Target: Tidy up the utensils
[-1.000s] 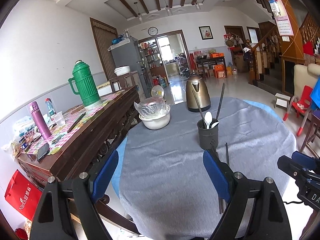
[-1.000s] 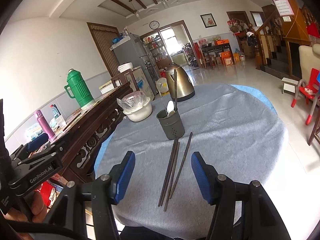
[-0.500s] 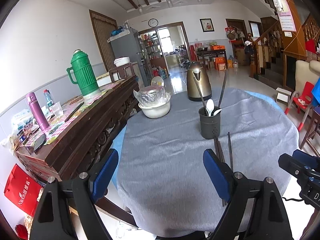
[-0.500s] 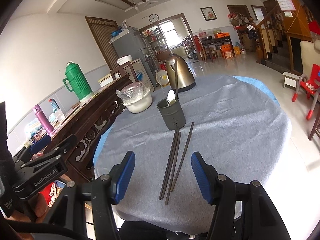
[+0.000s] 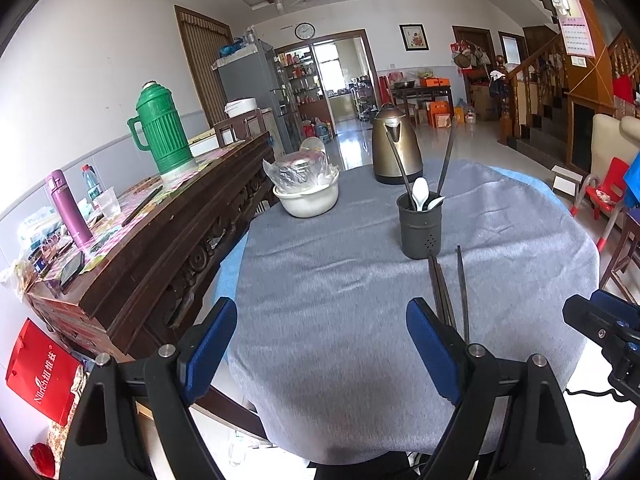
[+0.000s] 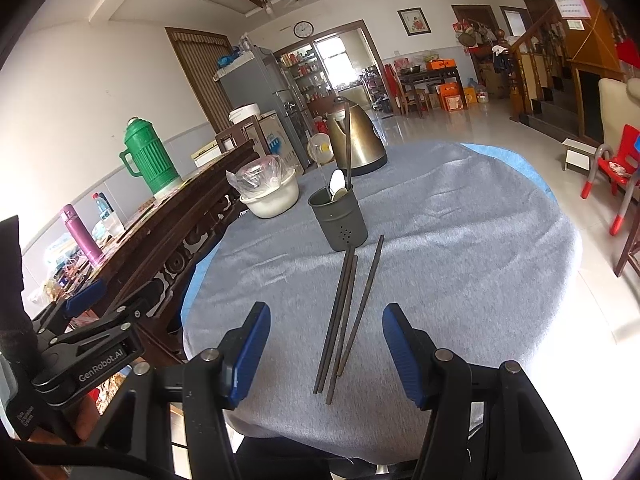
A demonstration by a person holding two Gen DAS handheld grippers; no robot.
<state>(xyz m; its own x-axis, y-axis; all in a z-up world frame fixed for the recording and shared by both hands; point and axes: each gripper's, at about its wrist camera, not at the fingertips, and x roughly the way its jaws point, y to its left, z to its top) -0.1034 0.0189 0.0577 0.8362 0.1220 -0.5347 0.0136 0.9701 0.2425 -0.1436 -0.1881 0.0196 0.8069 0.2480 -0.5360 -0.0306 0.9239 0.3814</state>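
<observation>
Right wrist view: a round tabletop (image 6: 460,240) draped in grey cloth fills the middle of the picture. Three dark chopsticks (image 6: 344,312) lie flat on the cloth near the tabletop's near edge, side by side and running away from the camera, their far tips almost at the foot of a dark grey utensil holder (image 6: 340,220). The holder stands upright toward the centre of the tabletop, with white spoons (image 6: 337,184) and more dark chopsticks standing in it. The right gripper (image 6: 326,342) hangs above the near edge, its blue-padded jaws spread apart with nothing pinched; the loose chopsticks lie on the cloth in the gap between the two pads. Toward the far edge stand a bronze-coloured kettle (image 6: 360,140) and, to its left, a white bowl (image 6: 272,198) covered with clear plastic.

In the left wrist view, the left gripper (image 5: 320,346) is also spread wide and empty, over bare cloth at the near edge, with the loose chopsticks just beside its right pad. A green thermos (image 5: 160,132) stands on a wooden sideboard (image 5: 168,240) left of the table.
</observation>
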